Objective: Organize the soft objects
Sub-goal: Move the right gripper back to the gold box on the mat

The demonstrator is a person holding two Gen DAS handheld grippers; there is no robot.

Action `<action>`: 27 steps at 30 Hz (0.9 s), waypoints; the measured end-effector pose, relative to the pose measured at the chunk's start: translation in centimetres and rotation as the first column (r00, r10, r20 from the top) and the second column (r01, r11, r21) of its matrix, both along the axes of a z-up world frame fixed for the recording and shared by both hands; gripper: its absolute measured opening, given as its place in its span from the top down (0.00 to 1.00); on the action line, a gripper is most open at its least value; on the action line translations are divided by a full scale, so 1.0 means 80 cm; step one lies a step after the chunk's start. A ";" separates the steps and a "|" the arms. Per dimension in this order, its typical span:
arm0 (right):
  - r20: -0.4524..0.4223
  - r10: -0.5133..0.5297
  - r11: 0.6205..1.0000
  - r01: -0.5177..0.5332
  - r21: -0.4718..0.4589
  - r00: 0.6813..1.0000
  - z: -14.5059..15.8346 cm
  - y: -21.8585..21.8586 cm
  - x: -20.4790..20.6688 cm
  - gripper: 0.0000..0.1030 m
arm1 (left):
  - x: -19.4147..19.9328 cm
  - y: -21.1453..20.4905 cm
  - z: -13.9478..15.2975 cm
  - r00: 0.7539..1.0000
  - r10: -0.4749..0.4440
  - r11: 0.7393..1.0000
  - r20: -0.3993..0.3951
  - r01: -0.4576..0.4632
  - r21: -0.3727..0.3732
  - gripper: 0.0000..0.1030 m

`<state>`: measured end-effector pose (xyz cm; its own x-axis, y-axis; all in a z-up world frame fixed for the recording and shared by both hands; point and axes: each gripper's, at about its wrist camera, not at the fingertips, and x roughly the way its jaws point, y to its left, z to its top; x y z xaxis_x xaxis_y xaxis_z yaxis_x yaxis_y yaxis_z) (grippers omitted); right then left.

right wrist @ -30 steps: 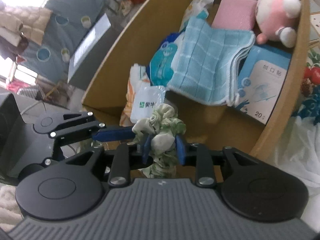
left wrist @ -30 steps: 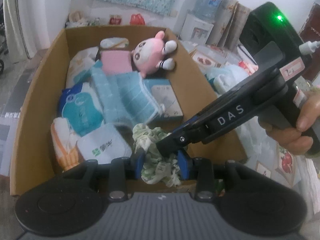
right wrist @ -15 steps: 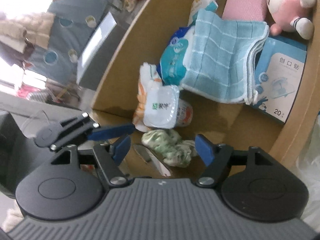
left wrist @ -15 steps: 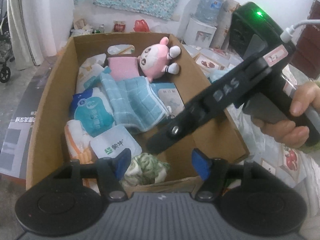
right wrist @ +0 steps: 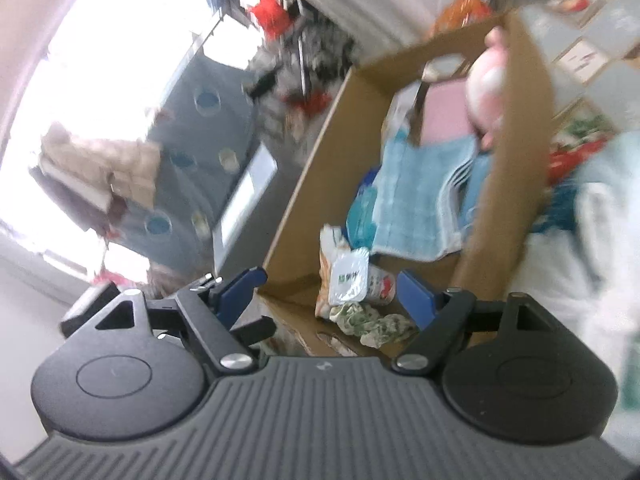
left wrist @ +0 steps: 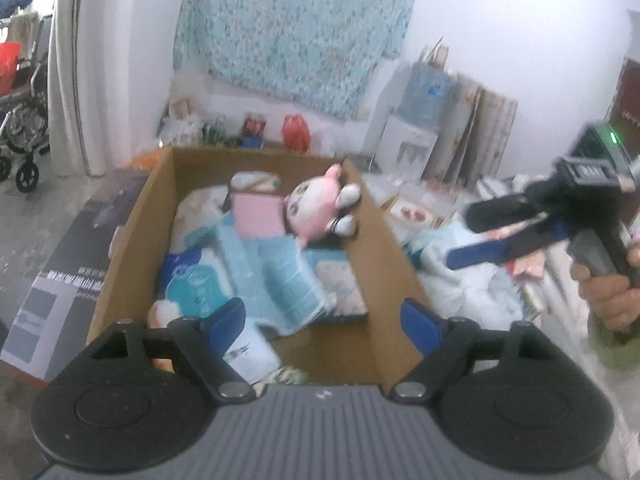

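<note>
A crumpled green-and-white cloth (right wrist: pixel 372 320) lies loose on the floor of the cardboard box (right wrist: pixel 304 200), in the near corner; in the left wrist view only its edge (left wrist: pixel 288 376) shows. The box (left wrist: pixel 160 208) also holds a pink plush toy (left wrist: pixel 316 208), a pink pad (left wrist: pixel 258 216), a folded blue cloth (left wrist: pixel 276 276) and tissue packs. My left gripper (left wrist: pixel 322 314) hangs above the near end of the box, jaws opening, nothing between them. My right gripper (right wrist: pixel 328 284) is opening too and grips nothing. It shows at the right (left wrist: pixel 460 238), outside the box, held by a hand (left wrist: pixel 612 296).
A dark flat board (left wrist: pixel 76 256) lies on the floor left of the box. Pale blue and white bedding (left wrist: pixel 460 292) is piled against the box's right wall. A wheelchair (left wrist: pixel 20 136) stands far left, a water dispenser (left wrist: pixel 404 148) at the back wall.
Both grippers opened and let go of the green-and-white cloth, which dropped into the box's near corner. Both pulled back and up; the right one swung away to the right.
</note>
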<state>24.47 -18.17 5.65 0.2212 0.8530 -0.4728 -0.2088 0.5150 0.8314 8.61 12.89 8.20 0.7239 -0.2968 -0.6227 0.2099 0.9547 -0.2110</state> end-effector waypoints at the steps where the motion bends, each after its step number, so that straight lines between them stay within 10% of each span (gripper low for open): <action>1: 0.011 -0.030 0.999 0.030 0.014 0.999 0.004 -0.019 -0.009 0.22 | -0.003 -0.005 0.003 1.000 -0.003 1.000 0.019 0.003 -0.014 0.14; 8: 0.066 -0.289 0.955 0.283 0.091 0.955 0.016 -0.163 -0.091 0.20 | -0.024 -0.077 0.015 0.982 -0.080 0.993 0.171 0.094 -0.077 0.08; 16: 0.091 -0.548 0.836 0.541 0.091 0.832 -0.001 -0.305 -0.201 0.18 | -0.032 -0.226 -0.009 0.924 -0.319 0.945 0.213 0.328 -0.009 0.08; 27: 0.118 -0.609 0.779 0.619 -0.098 0.784 -0.080 -0.320 -0.213 0.24 | -0.033 -0.360 -0.098 0.887 -0.438 0.897 0.148 0.421 0.135 0.23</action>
<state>7.45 -43.76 -0.75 0.7171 0.4585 -0.5249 0.1284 0.6533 0.7462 5.99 -15.89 0.35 0.6369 -0.5476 -0.5427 0.6282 0.7767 -0.0465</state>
